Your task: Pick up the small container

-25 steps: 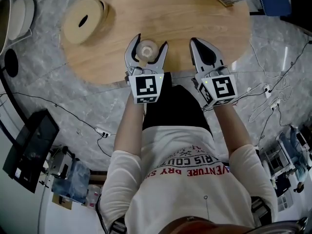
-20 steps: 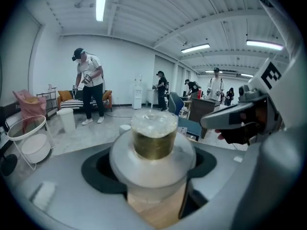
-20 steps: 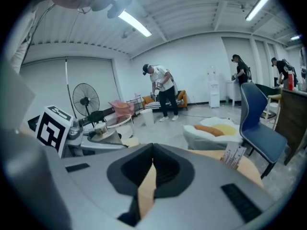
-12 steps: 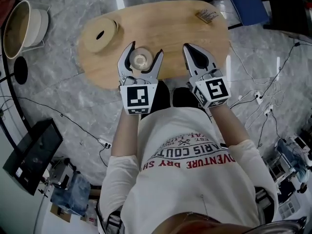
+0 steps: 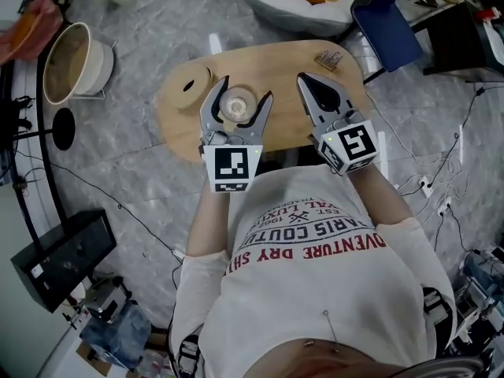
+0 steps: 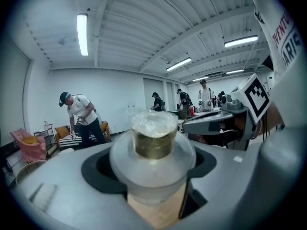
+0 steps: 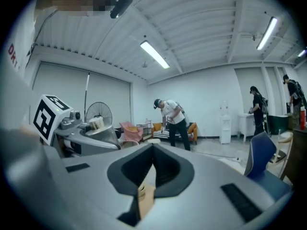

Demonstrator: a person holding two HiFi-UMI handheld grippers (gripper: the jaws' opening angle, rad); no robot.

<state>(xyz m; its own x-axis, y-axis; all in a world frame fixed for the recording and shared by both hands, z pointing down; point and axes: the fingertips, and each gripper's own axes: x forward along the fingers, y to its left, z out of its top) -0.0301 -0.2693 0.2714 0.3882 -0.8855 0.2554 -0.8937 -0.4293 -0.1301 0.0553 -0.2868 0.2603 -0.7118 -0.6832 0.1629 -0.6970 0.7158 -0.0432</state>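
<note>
The small container (image 5: pixel 239 103) is a clear lidded cup with a brownish fill. My left gripper (image 5: pixel 238 101) is shut on it, a jaw on each side, above the near edge of the oval wooden table (image 5: pixel 285 60). In the left gripper view the small container (image 6: pixel 153 150) fills the gap between the grey jaws, and pale wood shows beneath it. My right gripper (image 5: pixel 310 83) hovers to the right of it with its jaws shut and nothing between them. In the right gripper view the right gripper (image 7: pixel 152 151) has its tips meeting, and the left gripper (image 7: pixel 84 128) shows at the left.
A round wooden disc with a hole (image 5: pixel 190 88) lies on the table's left end and a small packet (image 5: pixel 328 59) at its far right. A pale basket (image 5: pixel 71 63), a blue chair (image 5: pixel 389 24) and floor cables (image 5: pixel 118 203) surround the table. People stand in the room (image 7: pixel 173 121).
The head view has risen: the table looks smaller and farther, with more of the floor around it. Both grippers stay side by side, the left one holding the container throughout.
</note>
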